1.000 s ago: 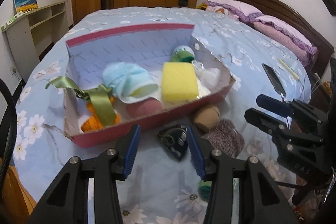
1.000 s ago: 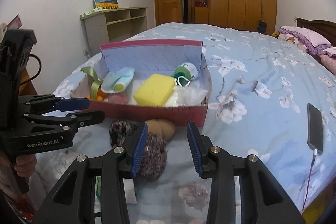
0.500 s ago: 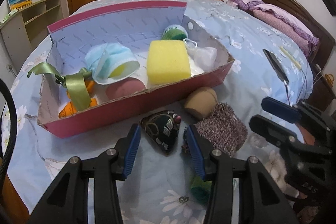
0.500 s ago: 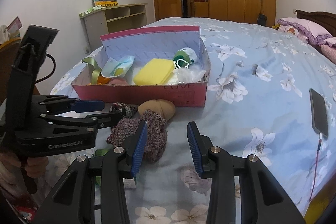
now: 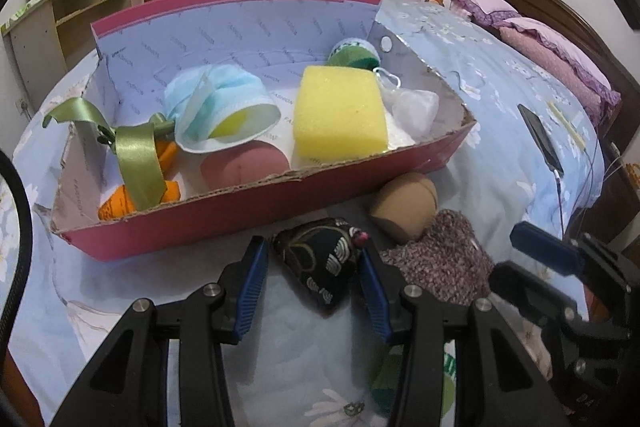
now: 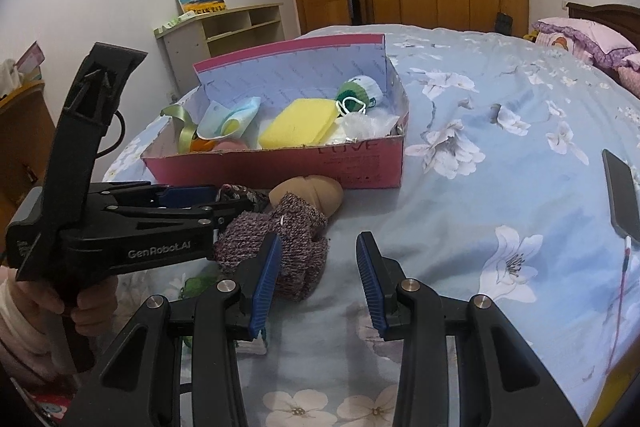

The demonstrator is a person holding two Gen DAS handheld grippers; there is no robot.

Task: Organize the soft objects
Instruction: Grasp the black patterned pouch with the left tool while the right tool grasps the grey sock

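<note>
A pink cardboard box (image 5: 168, 235) (image 6: 280, 167) on the bed holds a yellow sponge (image 5: 338, 115), a blue face mask (image 5: 216, 107), a pink round sponge (image 5: 244, 167), an orange toy with green ribbon (image 5: 136, 155) and a green-white ball (image 5: 354, 53). In front of the box lie a black patterned pouch (image 5: 320, 263), a tan sponge (image 5: 404, 207) (image 6: 308, 193) and a purple knit sock (image 5: 440, 259) (image 6: 280, 247). My left gripper (image 5: 312, 287) (image 6: 200, 201) is open with its fingers on either side of the pouch. My right gripper (image 6: 318, 279) is open and empty, just right of the sock.
A black phone (image 6: 622, 195) (image 5: 540, 139) with a cable lies on the floral bedspread at the right. A green item (image 5: 380, 383) lies beside the left gripper. Pillows (image 5: 552, 47) and headboard are at the far right; a shelf (image 6: 224, 31) and wardrobe stand behind.
My left gripper has moved forward and down, so the black pouch now sits between its open fingers. The right gripper has shifted slightly closer to the sock.
</note>
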